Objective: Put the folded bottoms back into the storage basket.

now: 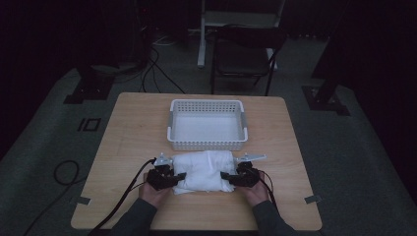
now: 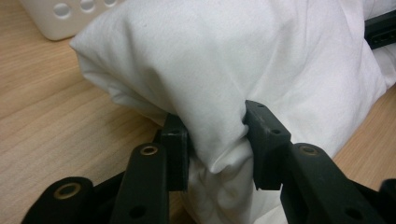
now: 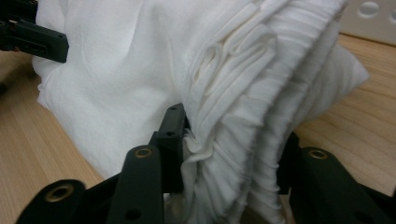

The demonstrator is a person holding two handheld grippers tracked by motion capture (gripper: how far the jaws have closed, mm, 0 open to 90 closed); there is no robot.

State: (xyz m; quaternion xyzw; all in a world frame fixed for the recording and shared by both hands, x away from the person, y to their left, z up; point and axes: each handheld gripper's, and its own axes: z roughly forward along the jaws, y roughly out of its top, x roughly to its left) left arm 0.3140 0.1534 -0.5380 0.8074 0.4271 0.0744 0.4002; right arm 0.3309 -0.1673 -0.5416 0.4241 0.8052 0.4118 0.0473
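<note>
Now both claws are clamped on the folded white cloth (image 1: pixel 204 171), the left claw (image 1: pixel 178 179) pinching its left end and the right claw (image 1: pixel 223 178) its right end, so the bundle's long axis runs straight from one claw to the other. Beyond both claws, just past the cloth, sits the white basket (image 1: pixel 206 144), open and near. Close up, the cloth looks soft, thick and layered, with a ribbed, gathered edge in the right claw's bite.
</note>
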